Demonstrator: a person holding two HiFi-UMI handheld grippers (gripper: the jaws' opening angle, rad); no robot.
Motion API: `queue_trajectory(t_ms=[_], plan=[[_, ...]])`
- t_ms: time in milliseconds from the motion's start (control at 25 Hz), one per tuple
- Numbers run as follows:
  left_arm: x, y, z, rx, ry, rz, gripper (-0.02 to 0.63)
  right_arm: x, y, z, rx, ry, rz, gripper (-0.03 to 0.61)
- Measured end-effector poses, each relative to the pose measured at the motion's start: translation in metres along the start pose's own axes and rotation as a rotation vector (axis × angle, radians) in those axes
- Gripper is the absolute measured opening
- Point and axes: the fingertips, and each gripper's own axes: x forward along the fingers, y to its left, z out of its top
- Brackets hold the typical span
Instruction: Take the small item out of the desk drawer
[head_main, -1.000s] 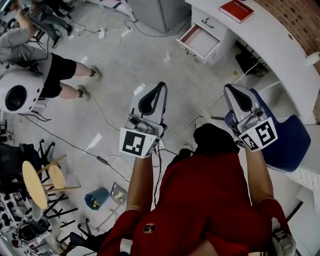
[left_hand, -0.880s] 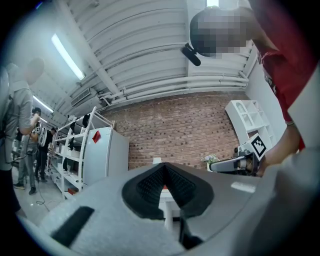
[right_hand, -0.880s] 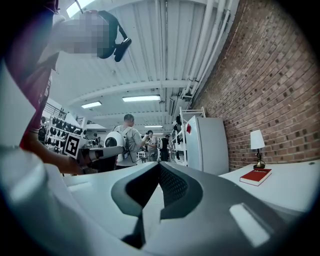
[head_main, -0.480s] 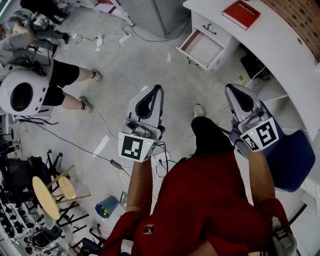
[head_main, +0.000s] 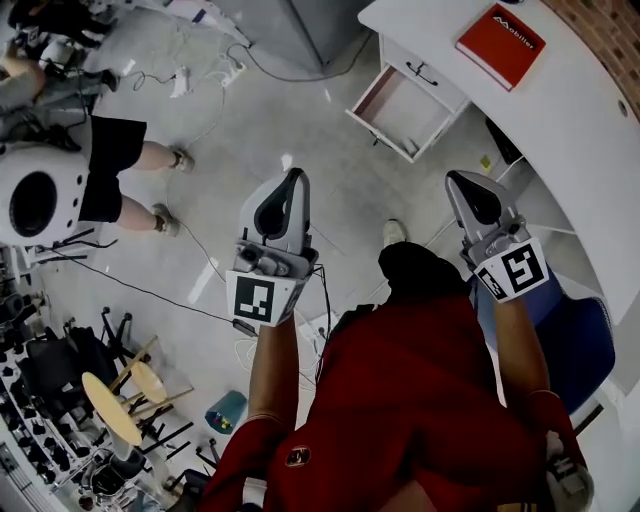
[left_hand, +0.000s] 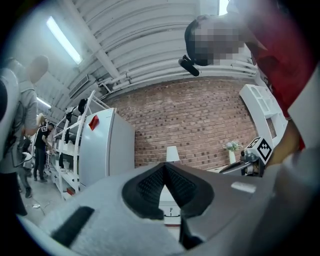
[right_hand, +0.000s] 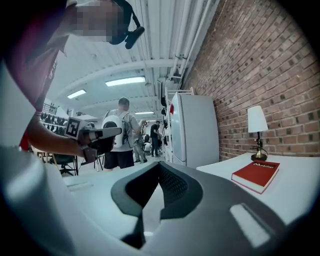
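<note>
One drawer (head_main: 401, 100) stands open in head view.

We wear a red short-sleeved shirt (head_main: 410, 400) with 1 small oval badge (head_main: 297, 457) on its left side. Beyond the shirt show black trousers (head_main: 420, 272) and 1 white shoe (head_main: 395, 232). Ahead of the shirt, the left gripper (head_main: 290, 178) and right gripper (head_main: 465, 182) have pale grey shells with black ribbed pads. Each carries 1 white cube with black square markers: left cube (head_main: 254, 299), right cube (head_main: 513, 271).
</note>
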Motion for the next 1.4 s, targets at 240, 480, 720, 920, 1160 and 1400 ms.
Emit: queue_trajectory(t_ms=[240, 480, 720, 920, 1160, 1400], plan=[[0.060, 0.022, -0.027, 0.019, 0.025, -0.003, 0.003, 0.046, -0.054, -0.033, 0.029, 0.072, -0.003, 0.012], [0.092, 0.044, -0.059, 0.000, 0.054, -0.024, 0.003, 0.083, -0.077, -0.058, 0.064, 0.146, -0.038, 0.012], [0.116, 0.063, -0.106, -0.028, 0.081, -0.087, 0.003, 0.123, -0.098, -0.114, 0.069, 0.257, -0.078, 0.014], [0.119, 0.078, -0.158, -0.044, 0.097, -0.125, 0.003, 0.151, -0.109, -0.183, 0.089, 0.338, -0.106, 0.014], [0.126, 0.095, -0.221, -0.064, 0.129, -0.156, 0.003, 0.185, -0.133, -0.270, 0.138, 0.441, -0.128, 0.031], [0.132, 0.110, -0.265, -0.074, 0.138, -0.165, 0.003, 0.206, -0.143, -0.332, 0.144, 0.545, -0.104, 0.059]])
